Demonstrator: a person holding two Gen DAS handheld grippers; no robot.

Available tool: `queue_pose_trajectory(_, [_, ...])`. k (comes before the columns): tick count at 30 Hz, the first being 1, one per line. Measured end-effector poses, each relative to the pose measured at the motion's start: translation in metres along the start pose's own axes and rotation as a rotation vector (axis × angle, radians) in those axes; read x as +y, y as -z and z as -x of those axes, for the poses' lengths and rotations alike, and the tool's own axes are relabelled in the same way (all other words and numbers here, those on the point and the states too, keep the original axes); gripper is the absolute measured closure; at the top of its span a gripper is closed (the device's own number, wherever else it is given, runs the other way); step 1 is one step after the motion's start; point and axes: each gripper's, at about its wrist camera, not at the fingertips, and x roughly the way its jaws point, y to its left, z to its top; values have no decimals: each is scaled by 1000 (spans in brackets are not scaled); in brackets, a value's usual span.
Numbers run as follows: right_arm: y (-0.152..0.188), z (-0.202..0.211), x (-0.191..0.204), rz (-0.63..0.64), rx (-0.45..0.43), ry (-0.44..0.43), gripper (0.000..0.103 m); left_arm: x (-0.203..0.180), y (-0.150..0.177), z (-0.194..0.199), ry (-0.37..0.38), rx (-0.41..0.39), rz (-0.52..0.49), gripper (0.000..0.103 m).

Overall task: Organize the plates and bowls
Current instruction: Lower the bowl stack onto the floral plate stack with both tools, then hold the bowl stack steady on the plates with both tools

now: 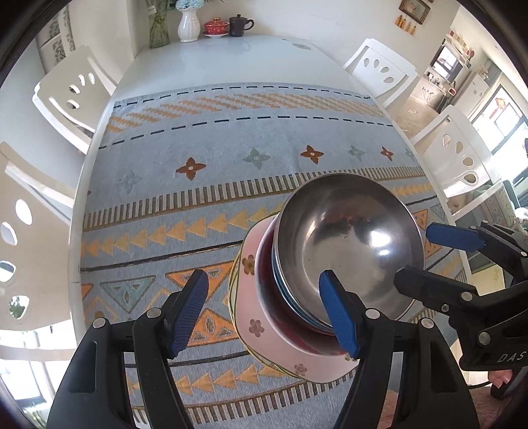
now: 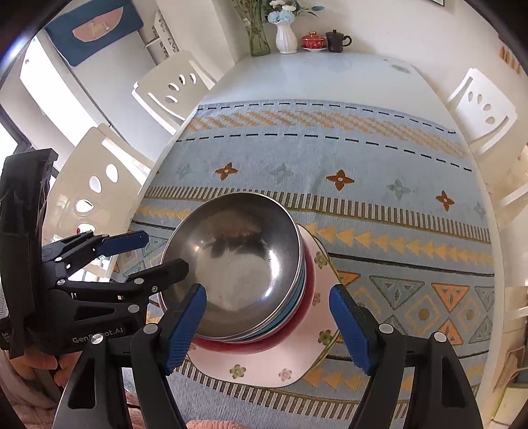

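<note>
A stack stands on the patterned cloth: a pink flowered plate (image 1: 254, 316) (image 2: 264, 363) at the bottom, a red bowl (image 1: 283, 333) (image 2: 297, 326), a blue dish edge (image 2: 297, 297), and a steel bowl (image 1: 349, 244) (image 2: 237, 264) on top. My left gripper (image 1: 267, 316) is open, its fingers astride the stack's left side; it also shows in the right wrist view (image 2: 158, 254). My right gripper (image 2: 267, 326) is open, astride the stack's near side, and shows in the left wrist view (image 1: 415, 254) at the steel bowl's right rim. Neither holds anything.
The blue and orange cloth (image 1: 231, 165) (image 2: 379, 204) covers the white table (image 1: 231, 59). At the far end stand a white vase (image 1: 188, 24), a glass vase (image 1: 158, 29), a red cup (image 1: 216, 26) and a dark cup (image 1: 239, 24). White chairs (image 1: 66, 95) (image 2: 481, 105) line both sides.
</note>
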Motion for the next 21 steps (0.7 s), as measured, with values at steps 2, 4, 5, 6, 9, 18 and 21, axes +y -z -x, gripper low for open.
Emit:
queue_pose_trajectory(2, [1,0,0,-1,1,2,28,-1,0,0,-3,-3,-4,35])
queue_pose_trajectory(4, [1,-1,0,0,5,3,28,-2,0,0,-7,-1,-7,35])
queue_pose_trajectory(5, [1,-1,0,0,8,2,28,-2,0,0,-9,-1,-9,35])
queue_pose_trajectory(6, [1,-2,0,1,12,1,28,-3,0,0,-13,0,-10,35])
queue_pose_trajectory(9, [2,-3,0,4,17,0,28,-5,1,-1,-23,1,-17,35])
queue_pose_trajectory(18, [3,-5,1,8,30,-2,28,-3,3,2,-31,-1,-11,35])
queue_pose_trajectory(21, [4,-7,0,2,35,-5,28,-3,3,2,-33,-2,-12,35])
